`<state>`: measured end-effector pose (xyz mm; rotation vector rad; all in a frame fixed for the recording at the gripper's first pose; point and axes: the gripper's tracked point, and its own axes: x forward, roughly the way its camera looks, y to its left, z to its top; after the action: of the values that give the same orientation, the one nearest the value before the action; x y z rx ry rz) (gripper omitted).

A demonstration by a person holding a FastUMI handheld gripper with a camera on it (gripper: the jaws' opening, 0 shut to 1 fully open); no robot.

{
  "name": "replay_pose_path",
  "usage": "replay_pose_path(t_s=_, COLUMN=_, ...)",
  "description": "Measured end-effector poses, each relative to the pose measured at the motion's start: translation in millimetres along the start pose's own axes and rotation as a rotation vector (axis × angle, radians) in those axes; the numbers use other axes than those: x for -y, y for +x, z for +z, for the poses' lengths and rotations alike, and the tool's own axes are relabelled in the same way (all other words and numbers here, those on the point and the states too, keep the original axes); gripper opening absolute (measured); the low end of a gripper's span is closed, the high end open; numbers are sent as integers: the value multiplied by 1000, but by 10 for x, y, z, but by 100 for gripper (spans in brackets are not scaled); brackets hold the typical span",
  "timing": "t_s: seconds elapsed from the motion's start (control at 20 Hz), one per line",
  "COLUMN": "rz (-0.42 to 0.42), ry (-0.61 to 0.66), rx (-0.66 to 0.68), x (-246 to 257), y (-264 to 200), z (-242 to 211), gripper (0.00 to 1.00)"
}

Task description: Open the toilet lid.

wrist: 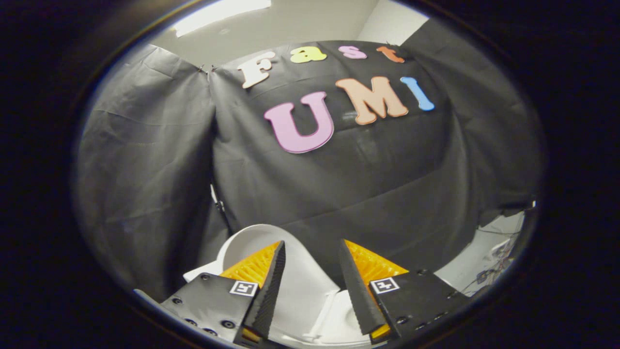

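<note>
Tongs (310, 252) wide apart, gripping nothing; raised white plastic toilet lid (300, 286) between and below fingers. Judgement: lid near upright; ease it back gently, avoid slam.

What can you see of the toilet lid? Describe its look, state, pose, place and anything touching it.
The toilet lid is white, smooth and glossy, plastic by its look, with a rounded top edge. It stands raised, leaning toward the black cloth wall behind it. It shows between and just beyond the fingers of the open gripper, partly hidden by them. Whether a finger touches it cannot be told. Its hinge area below is unclear.
</note>
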<state>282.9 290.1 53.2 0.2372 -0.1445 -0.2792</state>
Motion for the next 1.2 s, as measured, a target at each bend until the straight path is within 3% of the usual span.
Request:
replay_pose_path(t_s=0.3, rz=-70, ry=-132, rx=82, x=796, y=-112, z=515, gripper=84)
replay_pose_path(t_s=0.65, rz=-168, ry=-240, rx=110, x=1725, y=-290, z=876, gripper=84)
replay_pose_path(t_s=0.8, rz=-141, ry=-261, rx=123, x=1908, y=-436, z=987, gripper=84)
replay_pose_path(t_s=0.95, rz=-51, ry=-275, rx=126, x=1961, y=-528, z=1053, gripper=84)
replay_pose_path(t_s=1.2, rz=-7, ry=-303, rx=127, x=2299, y=-705, z=1131, gripper=84)
